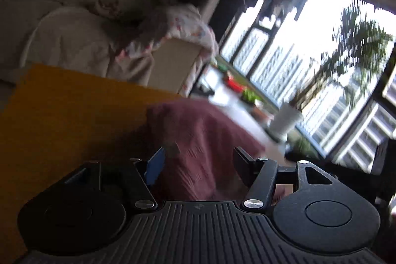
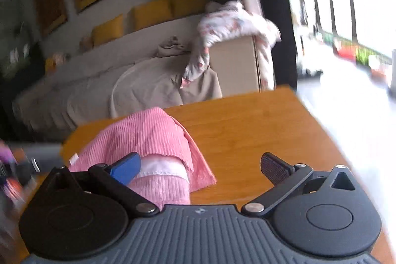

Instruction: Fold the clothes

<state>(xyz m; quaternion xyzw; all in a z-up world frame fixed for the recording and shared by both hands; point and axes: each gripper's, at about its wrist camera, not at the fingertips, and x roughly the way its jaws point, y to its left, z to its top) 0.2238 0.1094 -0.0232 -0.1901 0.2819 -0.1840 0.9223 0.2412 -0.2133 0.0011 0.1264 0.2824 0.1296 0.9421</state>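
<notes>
A pink ribbed garment (image 2: 148,140) lies bunched on the wooden table (image 2: 247,130), with a white inner layer showing at its fold. In the left wrist view the same garment (image 1: 198,135) looks dark pink and fills the space between the fingers. My left gripper (image 1: 200,162) is partly open with the cloth lying between its jaws; no grip shows. My right gripper (image 2: 200,166) is wide open and empty; its blue left finger (image 2: 126,167) hovers over the garment's near edge, its black right finger (image 2: 274,168) over bare wood.
A beige covered sofa (image 2: 138,83) with yellow cushions (image 2: 151,14) stands beyond the table. A floral garment (image 2: 230,26) drapes over a cardboard box (image 2: 235,66). Bright windows, potted plants (image 1: 287,120) and a white floor lie to the right.
</notes>
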